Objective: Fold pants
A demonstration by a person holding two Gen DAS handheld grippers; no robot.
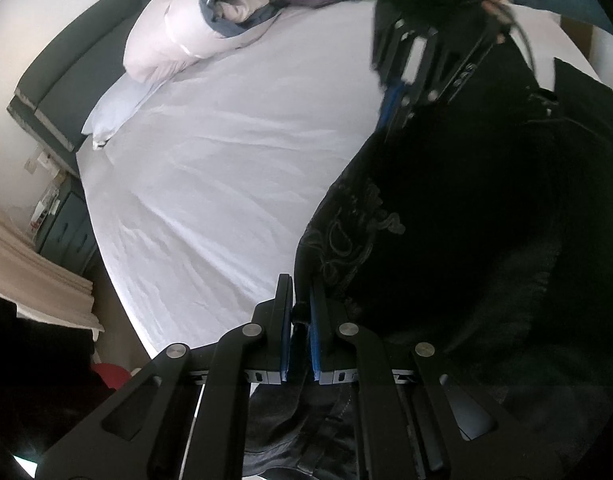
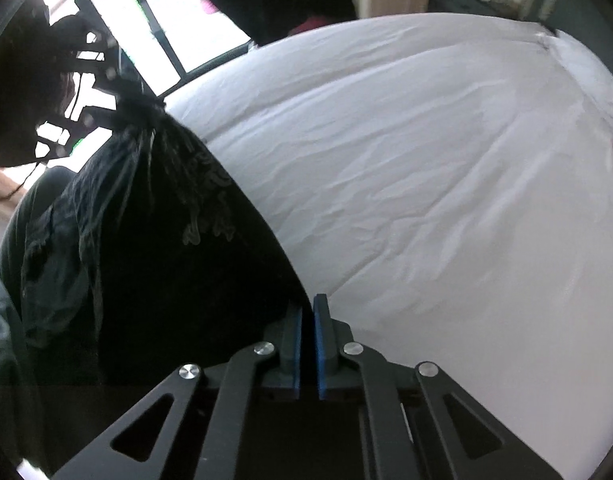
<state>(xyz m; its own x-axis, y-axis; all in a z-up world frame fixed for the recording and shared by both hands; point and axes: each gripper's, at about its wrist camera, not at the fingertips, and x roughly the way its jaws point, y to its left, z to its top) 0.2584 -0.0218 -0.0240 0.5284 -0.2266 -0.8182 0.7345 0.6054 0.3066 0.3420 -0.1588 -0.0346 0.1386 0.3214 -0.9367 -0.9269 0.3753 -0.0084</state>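
Black pants [image 1: 446, 208] with a pale embroidered pattern hang stretched between my two grippers above a bed with a white sheet [image 1: 226, 160]. My left gripper [image 1: 302, 308] is shut on one edge of the pants. My right gripper [image 2: 308, 320] is shut on the other edge; the pants [image 2: 166, 220] run away from it to the left gripper [image 2: 118, 92], a dark shape against the window. In the left wrist view the right gripper [image 1: 390, 120] shows at the upper right, pinching the cloth.
A rolled white and blue duvet [image 1: 194, 32] and a pillow [image 1: 114, 108] lie at the head of the bed by a dark headboard [image 1: 66, 64]. A dark nightstand [image 1: 66, 224] stands beside the bed. A bright window [image 2: 146, 20] is behind the bed's far edge.
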